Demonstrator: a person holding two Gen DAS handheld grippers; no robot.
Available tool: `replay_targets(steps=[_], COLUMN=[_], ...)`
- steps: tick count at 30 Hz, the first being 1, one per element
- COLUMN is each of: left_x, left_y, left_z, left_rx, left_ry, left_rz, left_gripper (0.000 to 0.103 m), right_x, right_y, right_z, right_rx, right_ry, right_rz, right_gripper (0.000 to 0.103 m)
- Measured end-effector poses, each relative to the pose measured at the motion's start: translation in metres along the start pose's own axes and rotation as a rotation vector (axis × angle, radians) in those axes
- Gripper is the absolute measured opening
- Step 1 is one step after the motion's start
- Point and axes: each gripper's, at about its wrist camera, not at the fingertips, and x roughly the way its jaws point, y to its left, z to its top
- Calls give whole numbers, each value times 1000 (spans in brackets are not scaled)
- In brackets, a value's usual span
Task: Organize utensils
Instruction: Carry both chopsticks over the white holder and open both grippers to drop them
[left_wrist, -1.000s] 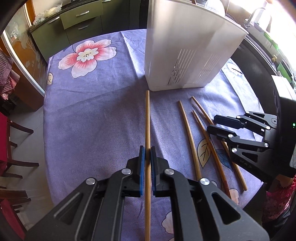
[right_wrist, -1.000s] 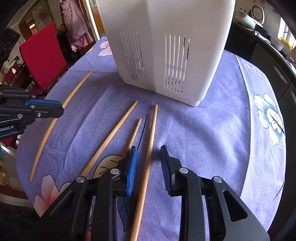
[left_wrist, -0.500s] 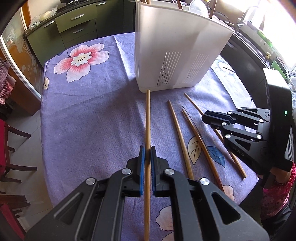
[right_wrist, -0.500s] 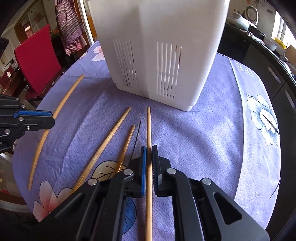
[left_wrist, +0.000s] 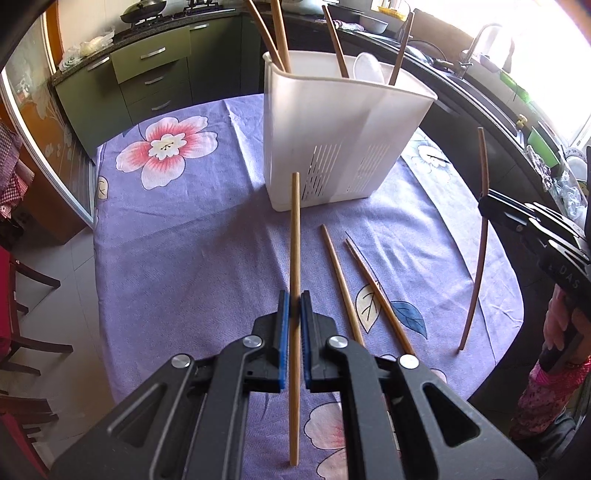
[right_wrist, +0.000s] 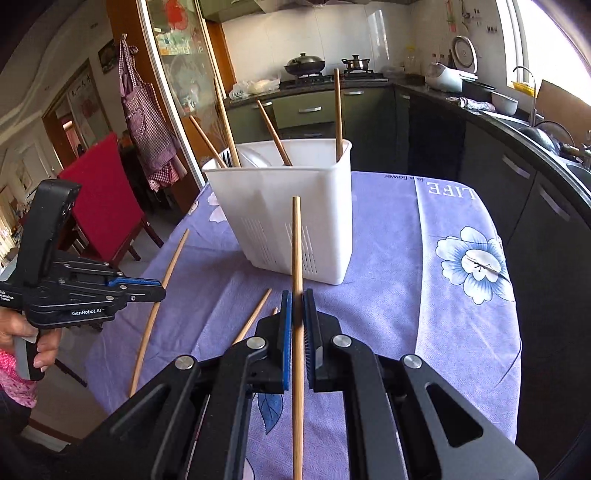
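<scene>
My left gripper (left_wrist: 294, 299) is shut on a light wooden chopstick (left_wrist: 294, 229), held off the cloth and pointing at the white slotted utensil holder (left_wrist: 332, 129). My right gripper (right_wrist: 297, 299) is shut on another chopstick (right_wrist: 296, 240), lifted in front of the same holder (right_wrist: 288, 206). In the left wrist view the right gripper (left_wrist: 495, 206) carries its chopstick (left_wrist: 480, 258) at the right. In the right wrist view the left gripper (right_wrist: 159, 291) shows at the left. Two chopsticks (left_wrist: 340, 280) (left_wrist: 380, 295) lie on the cloth. Several chopsticks and a white spoon stand in the holder.
The round table wears a purple floral cloth (left_wrist: 184, 240). A red chair (right_wrist: 103, 192) stands beyond its left edge. Dark green cabinets (left_wrist: 155, 74) and a counter with a sink (right_wrist: 535, 140) ring the far and right sides. A hand (right_wrist: 40, 350) holds the left gripper's handle.
The right gripper shut on a chopstick and lifted it well off the cloth. The left gripper rose a little with its chopstick. The holder's open top has come into view.
</scene>
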Motion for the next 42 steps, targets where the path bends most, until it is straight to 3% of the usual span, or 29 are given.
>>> replay_targets(steps=[11,31,42], left_x=[-26,-56,-82], left_y=[-10,-8,-17], left_z=[1,4,24], left_rx=[38,37,51], left_ry=[-72,-142,-195], left_rz=[37,16,-18], left_gripper=[6,6,6], right_x=[-31,-57,-68], right_y=[2,17,24], right_z=[-3,22,41], right_rx=[5,-33,-63], right_ry=[-51,-123,-144], right_rz=[17,19,19], right_gripper=[7,7,7])
